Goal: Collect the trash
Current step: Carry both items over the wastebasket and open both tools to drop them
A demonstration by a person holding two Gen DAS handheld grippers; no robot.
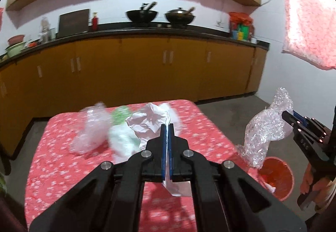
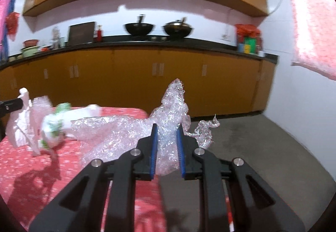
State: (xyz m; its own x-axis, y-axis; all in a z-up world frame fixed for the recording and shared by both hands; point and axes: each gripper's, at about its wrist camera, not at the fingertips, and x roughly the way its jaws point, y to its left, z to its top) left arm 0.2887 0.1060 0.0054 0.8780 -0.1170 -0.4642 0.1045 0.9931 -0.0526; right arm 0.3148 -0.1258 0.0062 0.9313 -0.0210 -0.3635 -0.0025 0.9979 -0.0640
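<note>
My left gripper (image 1: 167,127) is shut on a crumpled white paper (image 1: 150,121) and holds it above the red flowered table (image 1: 63,169). My right gripper (image 2: 167,127) is shut on a clear bubble wrap (image 2: 174,106), held off the table's right edge. In the left wrist view that bubble wrap (image 1: 266,129) hangs over an orange trash bin (image 1: 277,177) on the floor. A green and white plastic wrapper (image 1: 121,137) and a clear plastic bag (image 1: 92,129) lie on the table behind the paper. The left gripper shows at the far left of the right wrist view (image 2: 12,103).
A long counter with yellow cabinets (image 1: 147,68) runs along the far wall, with two woks (image 1: 141,15) on it. Grey floor (image 2: 262,148) lies to the right of the table. A red patterned curtain (image 1: 310,17) hangs at the right.
</note>
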